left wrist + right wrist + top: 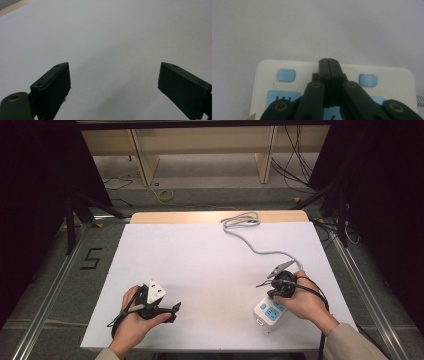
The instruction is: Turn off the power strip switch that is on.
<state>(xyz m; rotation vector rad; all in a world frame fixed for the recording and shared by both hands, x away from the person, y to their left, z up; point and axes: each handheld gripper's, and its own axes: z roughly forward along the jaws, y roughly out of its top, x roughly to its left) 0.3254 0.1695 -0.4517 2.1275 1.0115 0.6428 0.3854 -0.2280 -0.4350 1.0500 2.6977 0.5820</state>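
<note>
Right tool (329,61): jaws clenched together, empty, tips over the top face of the white power strip (387,77) between two blue buttons, a detail the high view lacks. High view: the strip (270,312) lies at the near right of the table (200,255), its grey cable (255,247) running to the far edge. Left tool (113,82): released, jaws wide apart over bare table

Open tabletop (200,265) centre, cable (250,245) far right
</note>
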